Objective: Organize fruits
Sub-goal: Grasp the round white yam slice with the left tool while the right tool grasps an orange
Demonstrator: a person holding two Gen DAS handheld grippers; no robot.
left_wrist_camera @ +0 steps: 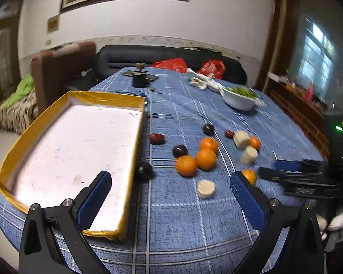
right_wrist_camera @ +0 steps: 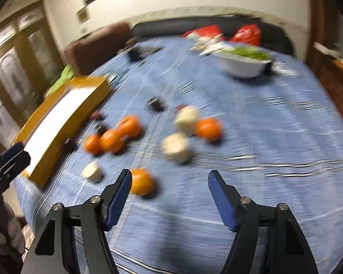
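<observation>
Both tools apart, empty. Right tool [right_wrist_camera: 170, 179]: centre on orange [right_wrist_camera: 142, 184] at 9 o'clock; blurry, probably untouched.

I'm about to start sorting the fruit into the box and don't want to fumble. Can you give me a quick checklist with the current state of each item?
1. Yellow-rimmed box free of fruit: ok.
2. Right gripper open, nothing between its pads: ok.
3. Left gripper open and holding nothing: ok.
4. Nearest orange clear of the other fruit: ok, it sits alone by the right gripper's left finger.
5. Orange lined up between the right gripper's fingers: not ok, it lies off to the left.
6. Picture sharp enough to aim: not ok, right wrist view is blurred.
</observation>
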